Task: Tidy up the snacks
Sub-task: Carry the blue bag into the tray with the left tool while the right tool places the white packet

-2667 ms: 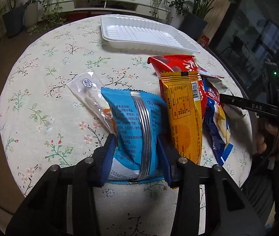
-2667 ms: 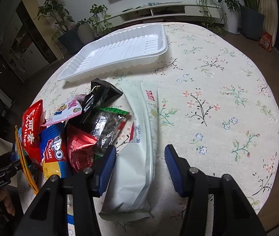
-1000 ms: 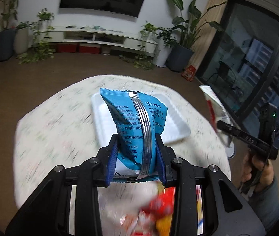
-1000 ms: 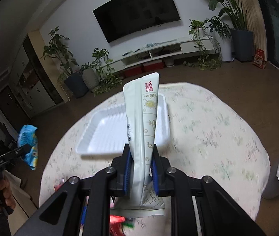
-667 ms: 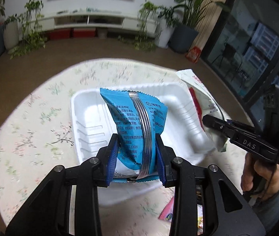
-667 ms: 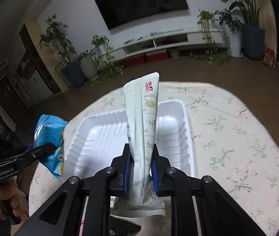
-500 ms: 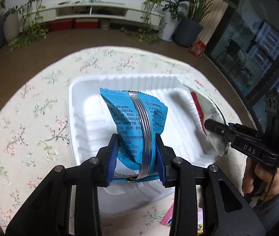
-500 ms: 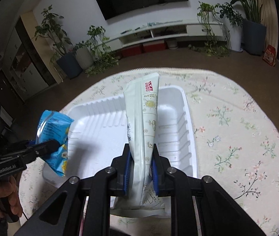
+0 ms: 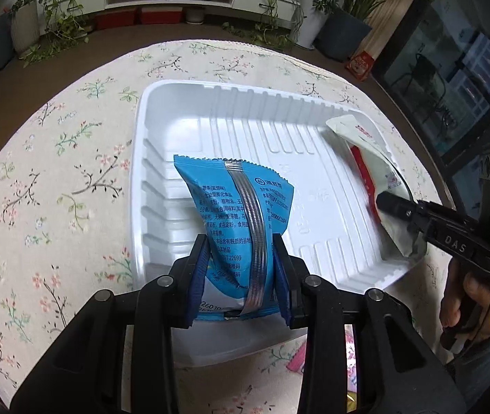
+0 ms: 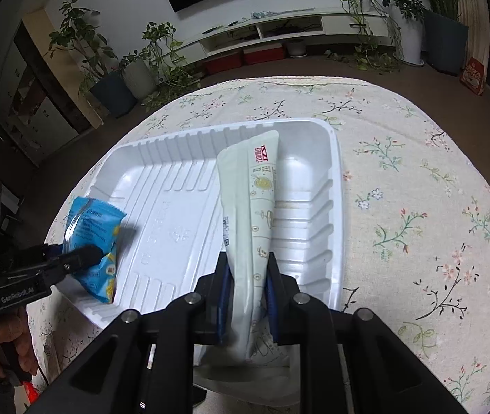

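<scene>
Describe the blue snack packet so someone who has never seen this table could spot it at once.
Start at the round table with the floral cloth and find the white ribbed tray on it. Over the tray's left side, the left tool clamps the blue snack packet upright. Its bright blue wrapper and silver centre seam set it apart from the long pale packet in the right tool.

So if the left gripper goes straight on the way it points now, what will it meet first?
Probably the white tray: the left gripper, shut on the blue packet, points down at the tray's floor, so the packet's tip would likely touch first. Depth is unclear.
</scene>
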Available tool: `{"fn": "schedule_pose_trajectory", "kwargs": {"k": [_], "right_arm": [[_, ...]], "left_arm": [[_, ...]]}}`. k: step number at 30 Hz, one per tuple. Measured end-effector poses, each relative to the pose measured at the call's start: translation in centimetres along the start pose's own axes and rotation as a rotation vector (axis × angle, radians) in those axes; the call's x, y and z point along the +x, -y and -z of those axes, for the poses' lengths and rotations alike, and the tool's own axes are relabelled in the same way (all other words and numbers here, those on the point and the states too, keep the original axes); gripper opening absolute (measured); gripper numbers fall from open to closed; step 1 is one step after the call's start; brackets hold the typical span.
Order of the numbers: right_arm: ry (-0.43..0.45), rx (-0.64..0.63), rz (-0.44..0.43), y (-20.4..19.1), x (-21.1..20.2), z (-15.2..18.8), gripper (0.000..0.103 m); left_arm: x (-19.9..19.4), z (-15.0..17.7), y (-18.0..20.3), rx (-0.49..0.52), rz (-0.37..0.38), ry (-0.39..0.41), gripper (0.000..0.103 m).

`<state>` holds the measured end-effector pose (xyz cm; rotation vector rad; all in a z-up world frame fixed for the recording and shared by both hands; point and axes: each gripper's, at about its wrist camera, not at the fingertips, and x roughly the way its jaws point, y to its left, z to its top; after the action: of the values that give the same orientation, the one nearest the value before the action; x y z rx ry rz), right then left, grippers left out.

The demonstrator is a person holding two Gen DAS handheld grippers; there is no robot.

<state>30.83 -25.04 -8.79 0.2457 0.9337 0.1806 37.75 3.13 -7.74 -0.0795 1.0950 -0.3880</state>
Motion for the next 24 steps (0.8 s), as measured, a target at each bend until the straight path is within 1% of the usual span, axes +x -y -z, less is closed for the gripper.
{"fn": "schedule_pose_trajectory", "kwargs": {"k": [4, 8, 15, 20, 22, 24], "right_arm": [[-0.003, -0.002, 0.01, 0.6, -0.3, 0.2, 0.02], [-0.004, -0.018, 0.017, 0.5, -0.7, 0.1, 0.02], [-0.001, 0.001, 0.006, 1.0, -0.5, -0.4, 0.02], [-0.002, -0.014, 0.016, 0.8, -0.2, -0.4, 0.021], [-0.005, -0.023, 0.03, 0.7, 0.0, -0.3, 0.024], [-0.002, -0.029, 0.037, 0.5, 0.0, -0.2, 0.027]], "left_arm": [[-0.3, 0.7, 0.5, 0.007, -0.003, -0.008, 0.033], [-0.2, 1.1, 0.5, 0.002, 0.005, -0.014, 0.033], [0.1, 0.9, 0.3, 0.006, -0.004, -0.008, 0.035], [0.0, 1.0, 0.6, 0.01, -0.021, 0.002, 0.035], [0.0, 1.0, 0.6, 0.006, -0.029, 0.006, 0.038], [0.0, 0.9, 0.6, 0.003, -0.038, 0.009, 0.044]]}}
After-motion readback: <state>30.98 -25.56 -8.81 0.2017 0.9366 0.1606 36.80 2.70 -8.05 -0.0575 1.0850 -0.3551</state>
